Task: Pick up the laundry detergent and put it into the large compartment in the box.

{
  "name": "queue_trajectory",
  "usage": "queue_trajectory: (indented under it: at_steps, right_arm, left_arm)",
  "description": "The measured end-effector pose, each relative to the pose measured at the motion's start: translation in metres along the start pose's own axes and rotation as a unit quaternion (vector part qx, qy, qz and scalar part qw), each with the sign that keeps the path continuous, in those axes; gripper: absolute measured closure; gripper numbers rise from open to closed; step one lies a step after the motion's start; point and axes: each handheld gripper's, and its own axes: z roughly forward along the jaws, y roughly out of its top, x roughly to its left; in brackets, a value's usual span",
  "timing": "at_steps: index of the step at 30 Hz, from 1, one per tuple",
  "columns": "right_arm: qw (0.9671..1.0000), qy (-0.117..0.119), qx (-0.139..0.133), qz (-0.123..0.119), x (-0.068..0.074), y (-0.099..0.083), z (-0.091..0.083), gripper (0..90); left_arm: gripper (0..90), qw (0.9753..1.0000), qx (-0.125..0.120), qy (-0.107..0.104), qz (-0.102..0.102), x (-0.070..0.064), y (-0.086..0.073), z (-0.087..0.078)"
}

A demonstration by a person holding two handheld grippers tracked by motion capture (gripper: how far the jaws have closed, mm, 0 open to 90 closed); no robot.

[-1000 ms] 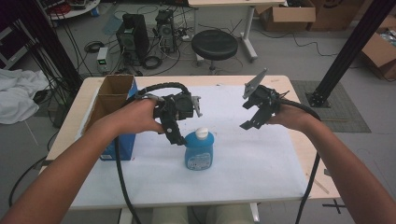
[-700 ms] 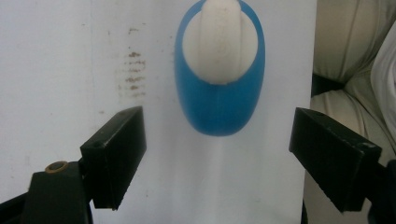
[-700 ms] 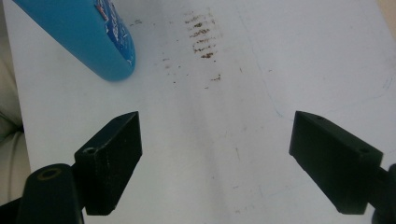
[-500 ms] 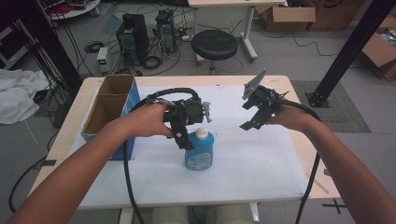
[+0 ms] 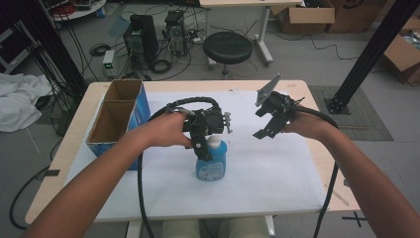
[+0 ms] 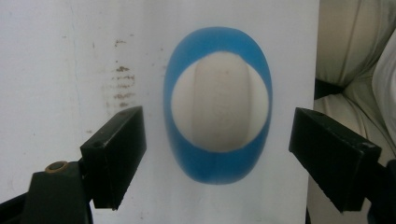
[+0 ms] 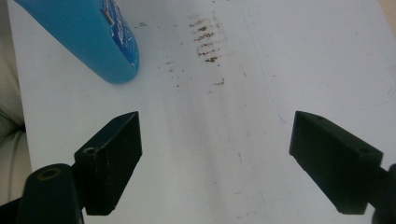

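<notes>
A blue bottle (image 5: 211, 166) with a white cap (image 5: 214, 142) stands upright on the white sheet (image 5: 277, 163) near the table's middle. My left gripper (image 5: 210, 130) hovers right over it, pointing down. Seen along that gripper, the white cap (image 6: 219, 108) sits between the two spread jaws without touching them, ringed by the blue bottle (image 6: 215, 170) shoulder, and my left gripper (image 6: 217, 156) is open. My right gripper (image 5: 269, 121) is held above the sheet to the right of the bottle, open and holding nothing (image 7: 215, 161). The bottle's blue side (image 7: 86, 35) shows at the upper left of the right gripper view.
An open cardboard box with a blue side (image 5: 119, 121) stands at the table's left. Brown smudges (image 7: 205, 39) mark the white sheet. The wooden table edge (image 5: 317, 106) borders the sheet on the right. A stool (image 5: 228, 47) and computer gear stand on the floor beyond.
My left gripper has moved right from beside the box and now sits directly over the bottle's cap. The right gripper has held its place.
</notes>
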Motion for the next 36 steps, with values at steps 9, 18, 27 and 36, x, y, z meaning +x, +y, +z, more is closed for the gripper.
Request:
queue_trajectory:
  at_steps: [9,18,27,36]
  right_arm:
    - [1.0,0.001,-0.002,0.001,-0.001,0.0,0.0,16.8]
    - [1.0,0.001,-0.004,0.0,0.0,0.0,-0.001,16.8]
    - [1.0,0.001,-0.006,0.0,0.0,0.0,-0.002,17.0]
    - [1.0,0.0,-0.007,0.0,0.0,0.0,-0.002,17.1]
  left_arm:
    - [19.5,0.9999,0.006,-0.008,0.004,0.002,0.008,0.01]
    - [19.5,0.9997,0.018,-0.013,0.007,0.004,0.013,0.019]
    - [19.5,0.9994,0.031,-0.016,0.004,0.007,0.012,0.029]
    - [19.8,0.9993,0.031,-0.018,0.004,0.006,0.011,0.033]
